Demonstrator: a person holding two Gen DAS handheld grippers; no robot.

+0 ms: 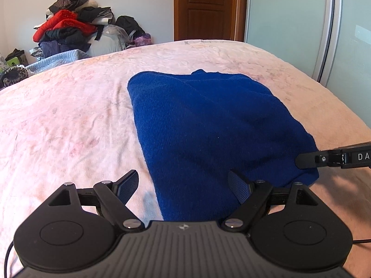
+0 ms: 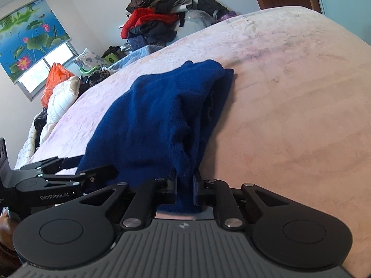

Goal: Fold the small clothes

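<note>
A dark blue knit garment [image 1: 208, 125] lies folded on the pink bed cover [image 1: 69, 120]. My left gripper [image 1: 185, 185] is open, its fingers spread over the garment's near left edge, holding nothing. My right gripper [image 2: 185, 180] is shut on the near right corner of the blue garment [image 2: 157, 115], with cloth bunched between its fingers. The right gripper's finger [image 1: 308, 159] shows at the right of the left wrist view, on the garment's corner. The left gripper [image 2: 69, 169] shows at the left of the right wrist view, beside the garment.
A heap of clothes [image 1: 69, 30] is piled beyond the bed's far left side. A brown door [image 1: 206, 7] and a sliding wardrobe panel [image 1: 301, 23] stand behind the bed. An orange bag [image 2: 55, 78] and pillows lie by the window.
</note>
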